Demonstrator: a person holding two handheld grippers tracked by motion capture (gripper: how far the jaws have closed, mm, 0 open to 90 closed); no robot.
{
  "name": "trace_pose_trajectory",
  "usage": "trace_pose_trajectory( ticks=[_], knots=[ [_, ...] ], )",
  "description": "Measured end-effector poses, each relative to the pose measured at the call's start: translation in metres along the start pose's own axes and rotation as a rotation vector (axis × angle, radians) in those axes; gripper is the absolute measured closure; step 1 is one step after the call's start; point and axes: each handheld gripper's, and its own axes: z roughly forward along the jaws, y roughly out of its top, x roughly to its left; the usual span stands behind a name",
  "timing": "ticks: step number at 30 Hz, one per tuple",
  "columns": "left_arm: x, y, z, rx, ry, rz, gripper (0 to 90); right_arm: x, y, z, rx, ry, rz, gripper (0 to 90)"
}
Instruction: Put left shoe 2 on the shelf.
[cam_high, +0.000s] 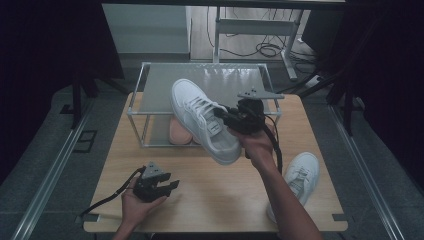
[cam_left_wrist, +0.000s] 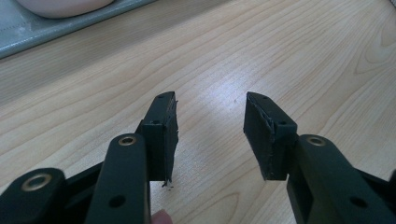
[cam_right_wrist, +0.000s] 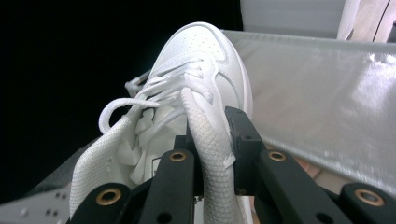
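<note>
1. Right gripper (cam_high: 231, 117), centre of the high view: jaws clamped on the padded collar of a white lace-up leather sneaker (cam_high: 202, 118), held tilted in the air, toe toward the upper left, over the top of a clear-shelved metal-framed rack (cam_high: 150, 67).
2. Left gripper (cam_high: 162, 186), lower left of the same view: jaws apart, holding nothing, resting low over the light wooden tabletop (cam_high: 220, 195).
3. Progress, as a judgement: about halfway. Held sneaker lifted but not yet set on the rack's top shelf; second white sneaker (cam_high: 300, 177) lying at lower right on the tabletop, untouched. Pale pink rounded item (cam_high: 178, 134) already on the rack's lower shelf.
4. Left to do, by that reading: lowering and releasing the held sneaker, then fetching its mate.
5. Right gripper view: close look at the grip, with the sneaker's collar (cam_right_wrist: 205, 140) pinched between the two black jaws, loose white laces (cam_right_wrist: 135, 109) at centre left and the glossy shelf surface (cam_right_wrist: 327, 93) at right; grip detail too small in the high view.
6. Left gripper view: jaws plainly spread over bare wood grain, with the rack's shelf edge (cam_left_wrist: 56, 35) and the pink item (cam_left_wrist: 60, 7) at upper left.
7. High view alone: whole layout, with both forearms entering from the bottom edge.
</note>
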Motion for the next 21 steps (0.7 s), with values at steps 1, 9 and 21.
trace_pose_trajectory(
  ticks=[1, 9, 21],
  knots=[
    [0.0, 0.0, 0.0, 0.0, 0.0, 0.0, 55.2, 0.0, 0.0, 0.0, 0.0, 0.0, 0.0, 81.6],
    [0.0, 0.0, 0.001, 0.003, -0.005, 0.0, 55.2, -0.009, 0.029, 0.026, -0.007, -0.04, 0.023, 81.6],
    [0.002, 0.001, 0.0, 0.0, -0.006, 0.003, 55.3, -0.032, 0.069, 0.06, -0.042, -0.132, 0.146, 81.6]
  ],
)
